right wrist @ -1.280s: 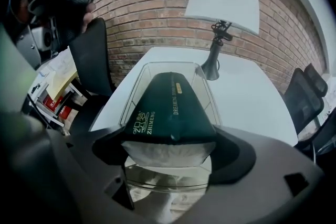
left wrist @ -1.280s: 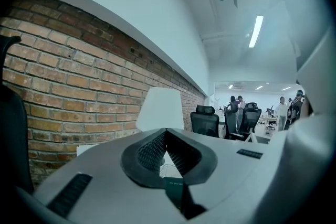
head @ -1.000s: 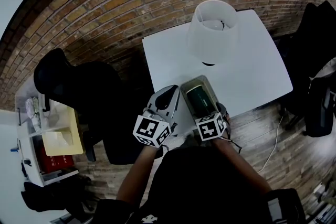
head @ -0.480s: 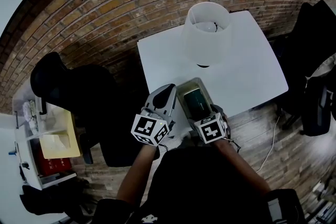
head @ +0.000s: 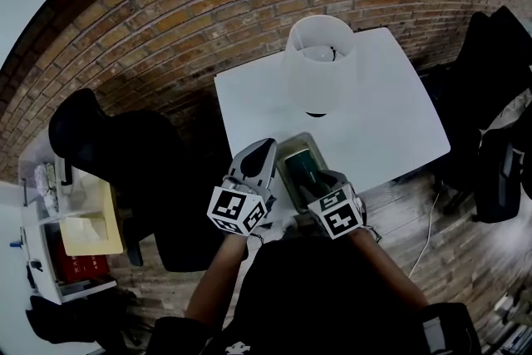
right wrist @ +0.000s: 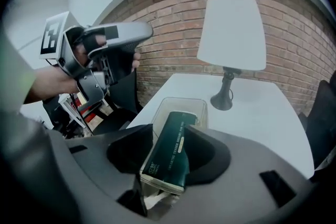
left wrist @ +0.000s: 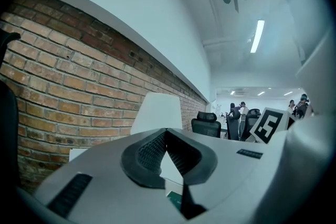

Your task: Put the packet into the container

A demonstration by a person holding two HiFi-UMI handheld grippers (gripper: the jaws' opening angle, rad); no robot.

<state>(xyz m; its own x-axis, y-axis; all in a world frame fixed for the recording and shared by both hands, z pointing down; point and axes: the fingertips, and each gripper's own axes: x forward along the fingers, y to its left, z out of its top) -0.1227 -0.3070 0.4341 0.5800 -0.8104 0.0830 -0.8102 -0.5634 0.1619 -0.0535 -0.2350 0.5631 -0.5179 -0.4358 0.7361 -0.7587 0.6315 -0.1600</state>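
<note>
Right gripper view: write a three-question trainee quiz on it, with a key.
1. What sits between the jaws of the right gripper?
2. True or false: the lamp stands inside the container.
3. What colour is the table? A black, B white, C red.

Key
1. The packet; the jaws have just been closing on it.
2. False: the lamp stands on the table, beyond the container.
3. B
</note>
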